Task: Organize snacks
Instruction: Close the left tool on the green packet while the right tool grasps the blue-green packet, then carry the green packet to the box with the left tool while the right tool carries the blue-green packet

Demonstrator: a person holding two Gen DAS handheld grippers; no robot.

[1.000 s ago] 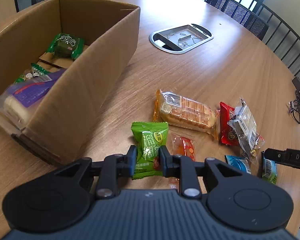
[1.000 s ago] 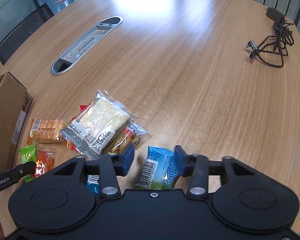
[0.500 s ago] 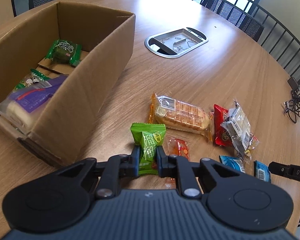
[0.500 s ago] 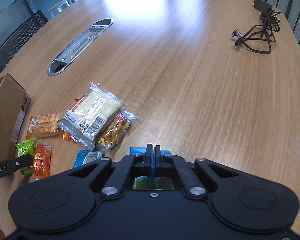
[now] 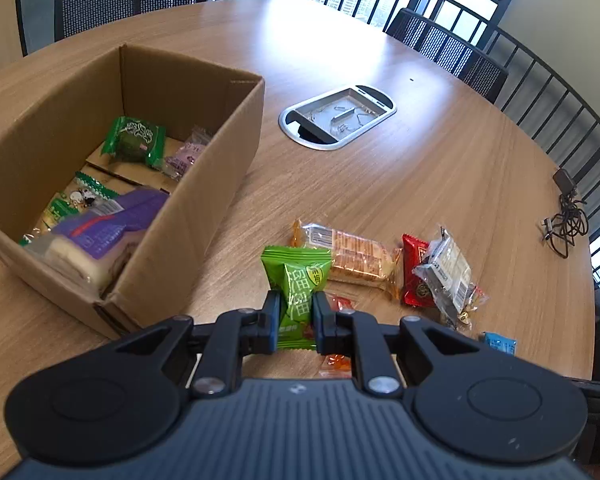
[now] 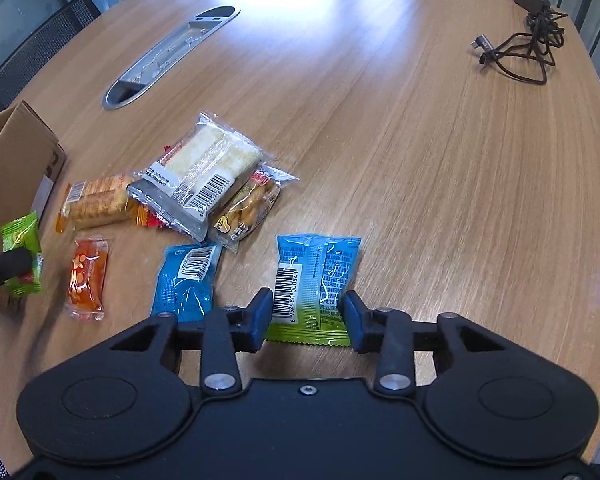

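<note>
Left gripper point(image 5: 295, 316) pinches green packet point(image 5: 298, 280) just right of cardboard box point(image 5: 188, 216); thin wrapper may slip. Right gripper point(image 6: 305, 312) jaws opening around blue packet point(image 6: 316, 276) on near table; it may be left behind
</note>
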